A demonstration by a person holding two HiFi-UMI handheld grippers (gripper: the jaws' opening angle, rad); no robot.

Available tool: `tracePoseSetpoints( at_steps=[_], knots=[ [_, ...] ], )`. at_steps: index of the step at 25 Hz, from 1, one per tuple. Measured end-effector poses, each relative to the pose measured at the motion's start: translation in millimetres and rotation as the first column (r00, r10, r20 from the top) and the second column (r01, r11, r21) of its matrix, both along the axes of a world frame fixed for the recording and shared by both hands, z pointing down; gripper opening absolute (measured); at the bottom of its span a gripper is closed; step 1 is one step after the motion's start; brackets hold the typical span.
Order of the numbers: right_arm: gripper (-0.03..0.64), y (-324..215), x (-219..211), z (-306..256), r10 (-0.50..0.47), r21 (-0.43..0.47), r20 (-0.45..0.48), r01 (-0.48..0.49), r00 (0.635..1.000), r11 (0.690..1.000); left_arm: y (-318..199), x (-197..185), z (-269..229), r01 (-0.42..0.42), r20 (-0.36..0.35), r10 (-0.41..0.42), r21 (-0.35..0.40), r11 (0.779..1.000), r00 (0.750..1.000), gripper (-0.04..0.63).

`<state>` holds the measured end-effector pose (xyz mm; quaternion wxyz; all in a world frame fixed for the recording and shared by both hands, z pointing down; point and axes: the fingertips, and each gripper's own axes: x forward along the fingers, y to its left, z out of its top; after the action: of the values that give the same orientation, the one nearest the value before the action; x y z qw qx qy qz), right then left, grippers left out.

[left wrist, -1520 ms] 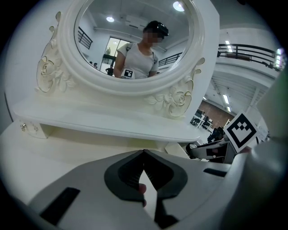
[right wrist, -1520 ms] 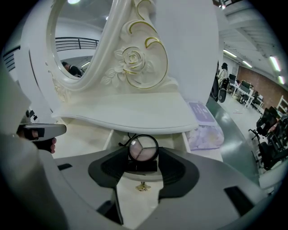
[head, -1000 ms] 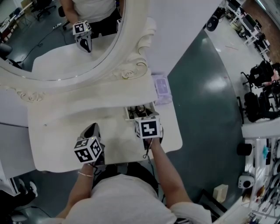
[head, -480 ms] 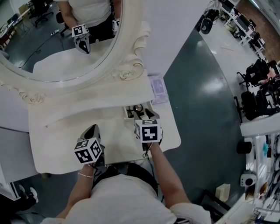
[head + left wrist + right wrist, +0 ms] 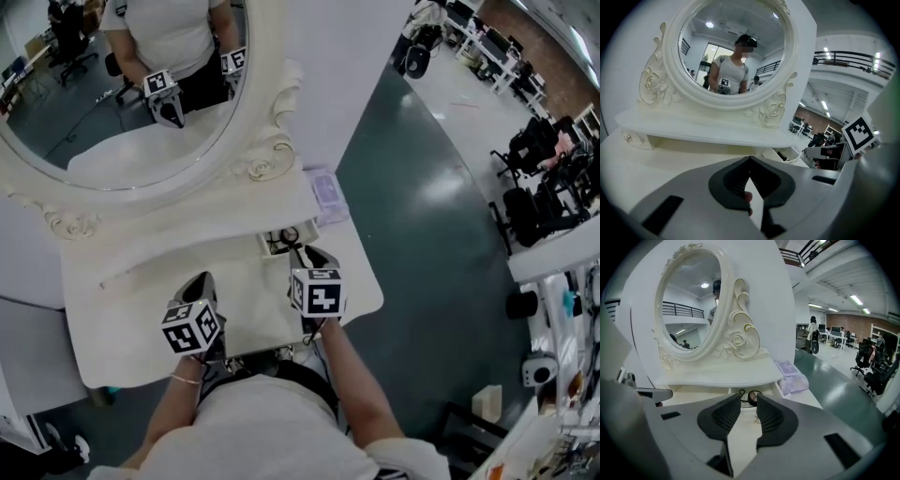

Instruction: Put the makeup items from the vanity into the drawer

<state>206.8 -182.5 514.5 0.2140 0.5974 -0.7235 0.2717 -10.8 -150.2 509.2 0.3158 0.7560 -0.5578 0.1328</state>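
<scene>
right gripper view: right hand-held gripper (image 5: 748, 397) is released. its jaws have just been closing and stand partly apart with nothing between them. it hangs in front of the open drawer (image 5: 777, 386), which sits under the shelf (image 5: 731, 372) at the right end of the desk (image 5: 131, 291). a round compact (image 5: 753, 396) already lies in the drawer. left hand-held gripper (image 5: 750, 159) is clenched tip to tip on nothing, over bare desk and well apart from the drawer.

my read: the desk top looks cleared of makeup. what's left is either the lilac pack (image 5: 793, 377) on the shelf's right end (can't tell if it counts as makeup) or shutting the drawer.

- pack: reopen the jaws wide and come in from the front. grip across its short side. it looks soft, so squeeze lightly. lift it clear of the shelf lip before swinging over to the drawer.
- drawer: push with shut jaws on the middle of the drawer front, straight in. first check nothing stands above the rim to catch under the shelf.

clearances:
- the shelf overhangs the drawer, so headroom is low. enter from the front, not from above.
- the carved mirror frame (image 5: 738, 341) stands just behind the shelf. keep the marker cube off it.
- the desk's right edge runs just beside the drawer and pack, with floor beyond, so no sideways sweeps there.
- free room is toward the person and to the left, over the bare desk between the two grippers.
</scene>
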Motion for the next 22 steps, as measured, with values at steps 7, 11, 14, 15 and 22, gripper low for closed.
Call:
tracePoseSetpoints(
  at_steps=[7,11,14,15,22],
  knots=[
    [0.057,23.7,0.9,-8.0,0.062,0.017,0.008,-0.063,0.998,0.998,3.8,6.7,-7.9,-0.076,-0.008,0.076,0.022,0.997,0.997,0.003],
    [0.033,39.7,-2.1,-12.0,0.097,0.025,0.034,-0.097,0.995,0.995,7.7,12.8,-12.6,-0.129,-0.019,0.13,0.029,0.991,0.991,0.003],
    [0.025,52.3,-0.4,-16.9,0.139,0.047,0.042,-0.141,0.989,0.989,9.8,22.6,-16.1,-0.184,-0.021,0.185,0.04,0.982,0.983,0.003],
    [0.025,56.5,0.5,-18.6,0.156,0.055,0.045,-0.159,0.987,0.986,10.6,26.0,-17.1,-0.201,-0.023,0.202,0.043,0.979,0.979,0.003],
    [0.023,80.3,-4.3,-12.1,0.169,0.057,0.049,-0.171,0.984,0.984,12.0,40.2,-10.1,-0.231,-0.034,0.232,0.025,0.973,0.972,0.003]
  ],
)
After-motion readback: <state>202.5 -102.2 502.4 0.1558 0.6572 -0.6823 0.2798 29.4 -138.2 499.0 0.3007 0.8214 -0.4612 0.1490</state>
